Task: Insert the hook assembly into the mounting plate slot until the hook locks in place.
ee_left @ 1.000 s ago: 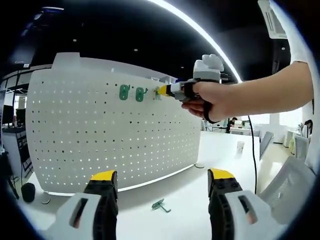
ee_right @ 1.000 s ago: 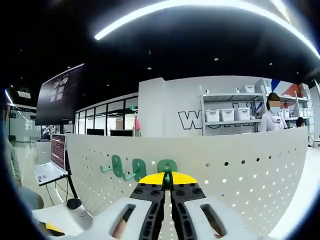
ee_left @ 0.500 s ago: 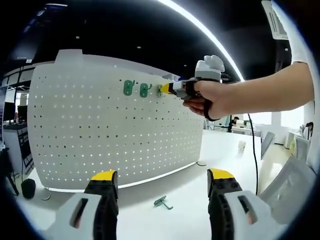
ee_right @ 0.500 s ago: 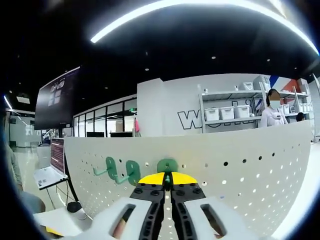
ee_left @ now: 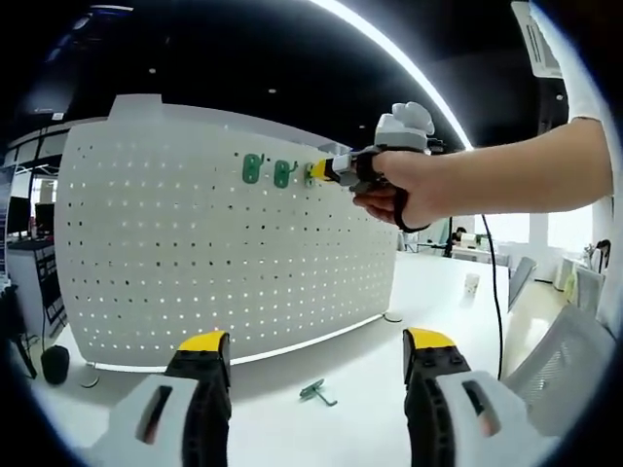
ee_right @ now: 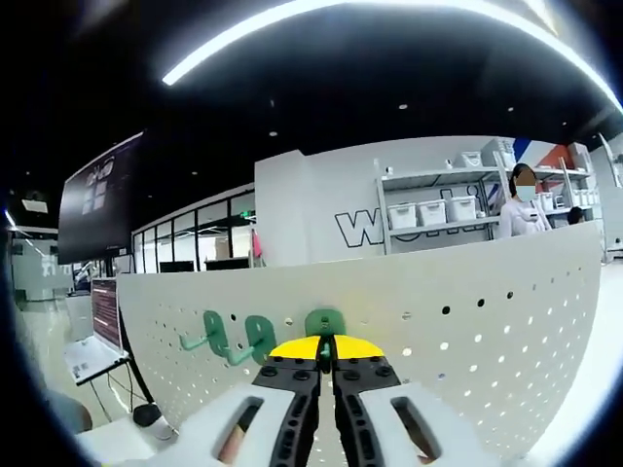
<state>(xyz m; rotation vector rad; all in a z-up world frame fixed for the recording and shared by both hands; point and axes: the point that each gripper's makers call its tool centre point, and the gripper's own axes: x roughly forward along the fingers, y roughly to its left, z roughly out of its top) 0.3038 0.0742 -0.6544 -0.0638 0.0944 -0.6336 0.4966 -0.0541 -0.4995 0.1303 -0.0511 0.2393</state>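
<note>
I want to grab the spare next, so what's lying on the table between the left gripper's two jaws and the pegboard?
In the left gripper view, one loose green hook lies on the white table, ahead of the open left gripper, short of the pegboard.

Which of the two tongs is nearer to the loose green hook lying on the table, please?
Left. The left tongs hover open just above the loose green hook on the table, while the right tongs are up at the pegboard, shut on another green hook.

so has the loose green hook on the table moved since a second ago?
No. The loose green hook lies on the table in front of the pegboard's lower edge, the same spot relative to it; small shifts are camera motion.
</note>
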